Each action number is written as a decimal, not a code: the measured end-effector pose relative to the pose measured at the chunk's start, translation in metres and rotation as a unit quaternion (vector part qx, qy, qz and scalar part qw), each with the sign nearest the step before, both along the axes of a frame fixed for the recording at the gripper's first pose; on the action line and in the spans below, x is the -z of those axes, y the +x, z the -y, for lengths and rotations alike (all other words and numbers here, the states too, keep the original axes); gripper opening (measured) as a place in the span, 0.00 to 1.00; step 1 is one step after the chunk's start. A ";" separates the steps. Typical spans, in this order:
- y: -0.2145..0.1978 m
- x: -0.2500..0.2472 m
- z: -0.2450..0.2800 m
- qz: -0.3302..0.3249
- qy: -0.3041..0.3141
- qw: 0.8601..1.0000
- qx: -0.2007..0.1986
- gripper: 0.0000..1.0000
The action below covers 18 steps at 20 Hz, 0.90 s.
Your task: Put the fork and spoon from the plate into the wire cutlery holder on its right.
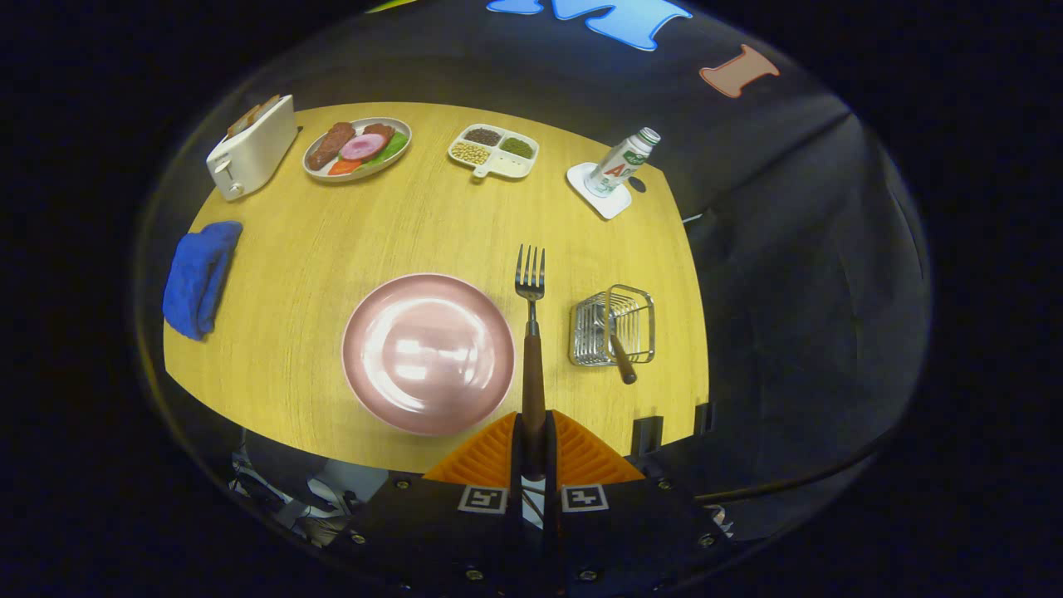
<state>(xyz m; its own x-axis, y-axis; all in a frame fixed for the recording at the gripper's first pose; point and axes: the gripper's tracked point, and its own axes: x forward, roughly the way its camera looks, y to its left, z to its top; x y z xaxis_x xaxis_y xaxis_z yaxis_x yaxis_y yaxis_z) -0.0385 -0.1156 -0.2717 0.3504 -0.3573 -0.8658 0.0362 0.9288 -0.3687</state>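
The tool [532, 444] pinches the fork [531, 332] by its wooden handle, tines ahead at 12 o'clock, lifted off the empty plate [428, 353]. The wire cutlery holder [613, 325] at 2 o'clock already carries one handle, probably the spoon [621, 359].

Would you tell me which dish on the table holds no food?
The pink plate just ahead of the fingers; the oval plate and divided tray beyond hold food.

A staged dining setup inside a recording booth; black cloth walls [797, 249] close around a wooden tabletop [399, 224]; a toaster [252, 146], a platter of food [357, 148] and a pink plate [428, 353] suggest a home meal.
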 end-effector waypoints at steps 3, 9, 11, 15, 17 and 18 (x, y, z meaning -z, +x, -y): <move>0.001 -0.006 0.028 0.004 -0.002 1.000 0.026 0.09; -0.008 -0.011 0.076 -0.001 -0.006 0.997 0.073 0.09; -0.010 -0.009 0.088 -0.005 -0.004 0.996 0.084 0.09; -0.015 0.001 0.107 -0.017 0.001 0.995 0.099 0.10; -0.018 0.008 0.112 -0.025 0.005 0.995 0.100 0.10; -0.018 0.011 0.113 -0.030 0.007 0.995 0.100 0.09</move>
<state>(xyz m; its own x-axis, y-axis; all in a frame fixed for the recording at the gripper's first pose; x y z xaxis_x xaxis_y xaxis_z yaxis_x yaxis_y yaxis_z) -0.0569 -0.2283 -0.2828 0.2210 -0.4027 -0.8883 0.1982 0.9103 -0.3634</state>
